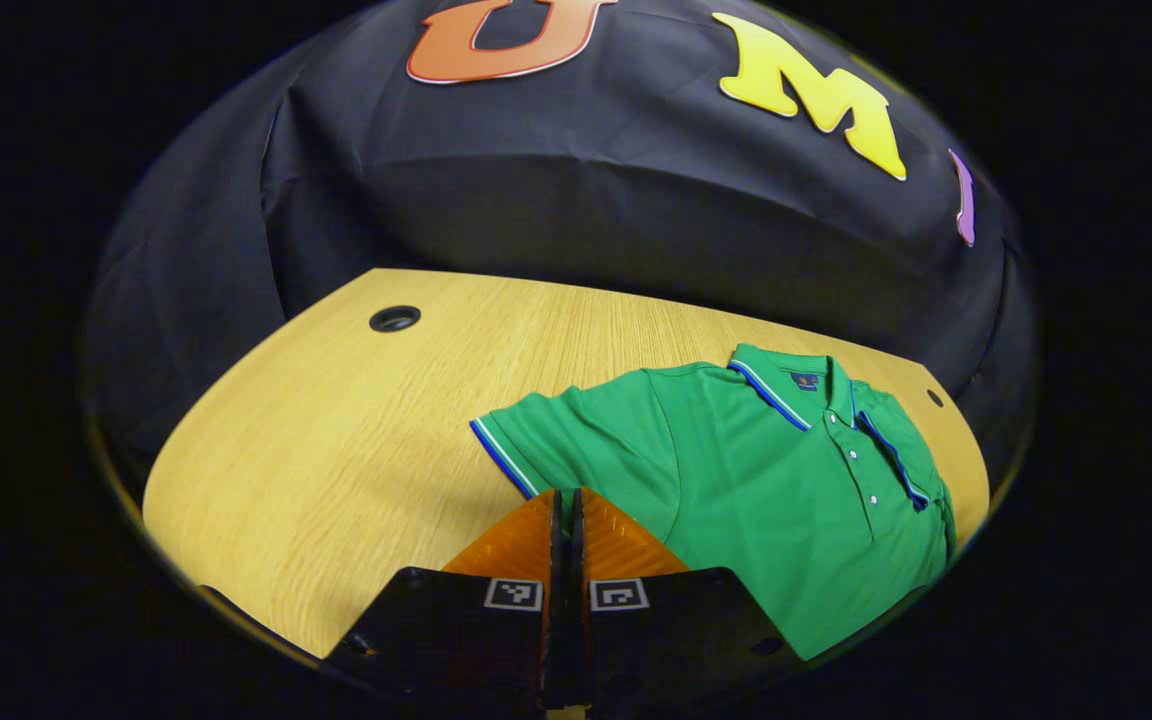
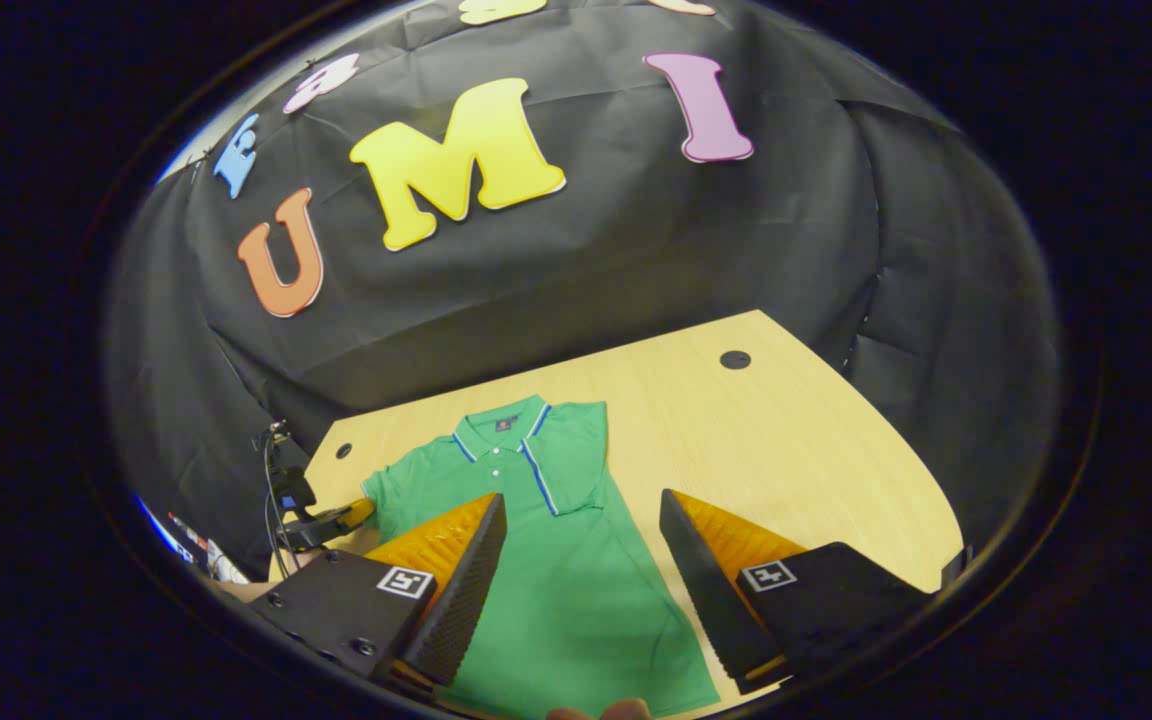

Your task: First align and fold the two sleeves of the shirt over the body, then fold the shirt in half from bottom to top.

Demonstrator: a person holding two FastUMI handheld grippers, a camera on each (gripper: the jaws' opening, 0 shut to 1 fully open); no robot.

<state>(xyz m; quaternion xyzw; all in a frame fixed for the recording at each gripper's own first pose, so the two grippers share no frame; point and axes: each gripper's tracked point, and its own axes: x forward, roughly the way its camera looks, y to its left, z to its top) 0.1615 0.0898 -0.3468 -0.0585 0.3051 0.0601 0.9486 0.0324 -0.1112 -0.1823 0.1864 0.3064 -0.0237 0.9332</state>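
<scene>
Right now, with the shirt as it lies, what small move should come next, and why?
Probably open the left gripper and ease it to the striped cuff just ahead. The right sleeve already lies folded over the shirt, while the left sleeve lies spread flat on the table, and that gripper is shut on nothing.

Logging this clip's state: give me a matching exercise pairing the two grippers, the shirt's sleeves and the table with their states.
Column 1:
1. left gripper
2. right gripper
3. near-side sleeve
4. far sleeve

Column 2:
A. spread out flat on the table
B. open
C. shut, holding nothing
D. folded over the shirt

Pairs: 1-C, 2-B, 3-D, 4-A
</scene>
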